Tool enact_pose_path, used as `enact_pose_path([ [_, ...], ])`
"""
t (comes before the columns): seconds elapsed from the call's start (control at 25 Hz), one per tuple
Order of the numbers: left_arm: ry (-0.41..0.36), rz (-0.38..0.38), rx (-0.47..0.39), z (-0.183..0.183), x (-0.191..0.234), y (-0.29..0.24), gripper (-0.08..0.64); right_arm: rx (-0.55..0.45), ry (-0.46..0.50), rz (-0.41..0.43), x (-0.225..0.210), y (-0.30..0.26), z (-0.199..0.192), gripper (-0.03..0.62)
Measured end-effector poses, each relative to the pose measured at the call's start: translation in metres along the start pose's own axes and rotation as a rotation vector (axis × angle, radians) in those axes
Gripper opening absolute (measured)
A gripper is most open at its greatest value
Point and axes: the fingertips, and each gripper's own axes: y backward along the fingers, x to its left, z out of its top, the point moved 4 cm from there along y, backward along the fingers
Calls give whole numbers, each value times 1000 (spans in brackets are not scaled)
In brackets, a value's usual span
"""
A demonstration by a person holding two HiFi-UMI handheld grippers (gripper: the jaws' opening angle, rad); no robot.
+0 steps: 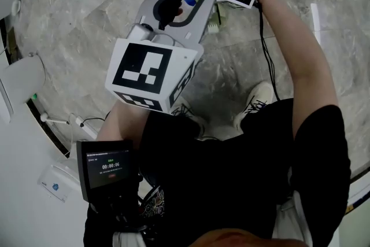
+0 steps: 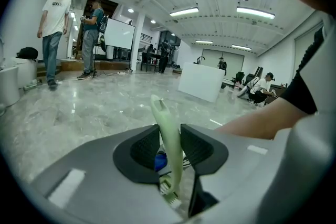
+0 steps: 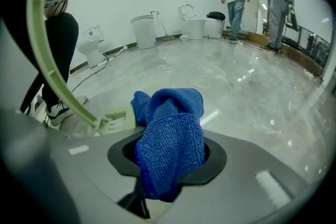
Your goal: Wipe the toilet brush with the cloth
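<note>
Pale green plastic, the toilet brush (image 2: 169, 128) stands upright in the air over the marble floor (image 2: 79, 107). The left gripper (image 2: 171, 152) clamps its handle between dark pads. Just beside the brush's head, the right gripper (image 3: 169, 157) pinches a bunched blue cloth (image 3: 173, 134), whose fabric bulges over both jaws. Below them, the person's white shoes (image 1: 257, 100) stand on the floor.
</note>
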Motion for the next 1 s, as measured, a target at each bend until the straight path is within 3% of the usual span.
enact_pose_path([
  [0.16,-8,-4,2,1,0,2,143,110,-35,-18,3,33,-66,144],
  [0.28,-19,-7,7,2,-1,1,143,169,-44,18,27,54,-102,144],
  [0.4,-20,-15,11,2,-2,-2,143,186,8,108,73,61,-113,143],
  [0.48,-19,-19,14,1,-2,-3,143,142,-9,178,105,58,-103,142],
  [0.68,-6,-24,25,-1,0,-6,141,-87,-275,316,154,37,-35,141],
  [0.88,18,-15,30,-4,9,-8,137,-311,-682,242,129,23,24,141],
  [1.0,29,-12,30,-4,13,-9,135,-348,-792,247,130,20,29,140],
])
